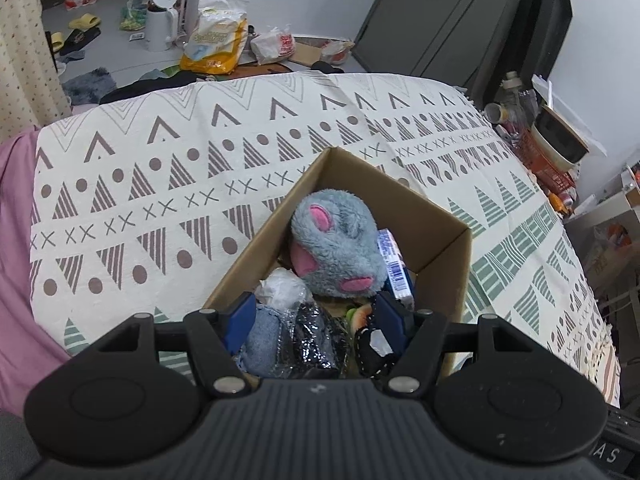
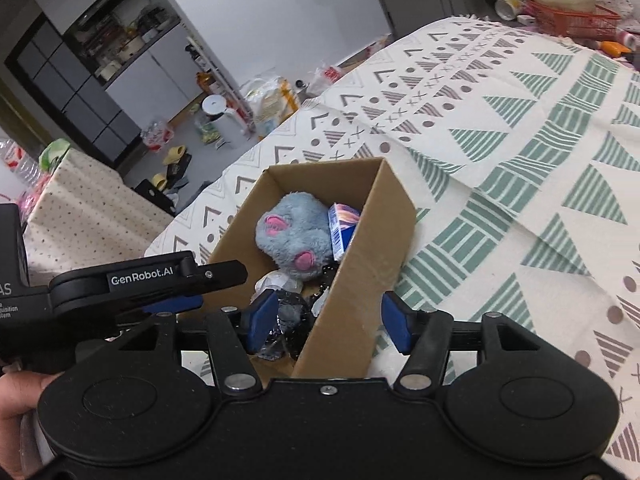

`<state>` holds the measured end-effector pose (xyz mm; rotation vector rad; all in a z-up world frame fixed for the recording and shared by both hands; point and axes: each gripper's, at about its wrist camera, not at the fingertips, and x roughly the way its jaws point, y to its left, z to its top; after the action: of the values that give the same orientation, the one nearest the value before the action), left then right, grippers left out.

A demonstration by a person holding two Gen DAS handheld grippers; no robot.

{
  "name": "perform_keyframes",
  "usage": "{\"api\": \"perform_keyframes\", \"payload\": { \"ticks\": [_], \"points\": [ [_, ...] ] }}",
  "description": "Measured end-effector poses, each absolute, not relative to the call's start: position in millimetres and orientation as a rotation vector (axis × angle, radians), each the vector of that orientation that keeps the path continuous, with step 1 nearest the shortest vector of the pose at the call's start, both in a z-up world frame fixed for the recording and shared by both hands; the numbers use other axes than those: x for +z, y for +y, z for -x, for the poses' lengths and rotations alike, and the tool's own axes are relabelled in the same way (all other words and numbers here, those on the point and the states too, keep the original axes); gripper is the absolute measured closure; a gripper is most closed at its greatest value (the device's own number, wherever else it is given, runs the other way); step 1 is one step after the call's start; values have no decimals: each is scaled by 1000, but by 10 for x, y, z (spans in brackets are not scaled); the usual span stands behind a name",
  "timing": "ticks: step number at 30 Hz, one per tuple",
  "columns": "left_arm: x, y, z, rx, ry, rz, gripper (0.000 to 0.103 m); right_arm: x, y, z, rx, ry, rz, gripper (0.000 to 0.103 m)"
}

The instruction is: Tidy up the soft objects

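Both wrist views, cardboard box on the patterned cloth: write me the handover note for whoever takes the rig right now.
Left gripper: jaws open, low over the near end of the box, holding nothing that can be seen.
Right gripper: jaws open, one on each side of the box's right wall, not clamped.
In the box: grey plush at the far end, a blue-and-white carton beside it, clear wrap, a black shiny bag and a grey cloth at the near end.
Done: soft items are in the box; the cloth shows nothing loose.
Left: cannot tell; perhaps moving the box.
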<state>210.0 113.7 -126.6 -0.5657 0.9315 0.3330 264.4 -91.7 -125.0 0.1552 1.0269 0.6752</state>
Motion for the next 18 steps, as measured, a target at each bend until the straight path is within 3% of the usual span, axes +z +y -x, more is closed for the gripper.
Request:
{"api": "perform_keyframes", "payload": {
  "ticks": [6,7,18],
  "points": [
    [-1102,1034,-2074,317,935,512,38,-1084,-1059,-2507,610,974,-157,24],
    [-1070,1014,-2059,313,931,506,34,-1060,-1099,-2476,600,967,-169,21],
    [-699,818,-1753,249,897,453,14,-803,-1465,-2130,460,904,-230,9]
  ]
}}
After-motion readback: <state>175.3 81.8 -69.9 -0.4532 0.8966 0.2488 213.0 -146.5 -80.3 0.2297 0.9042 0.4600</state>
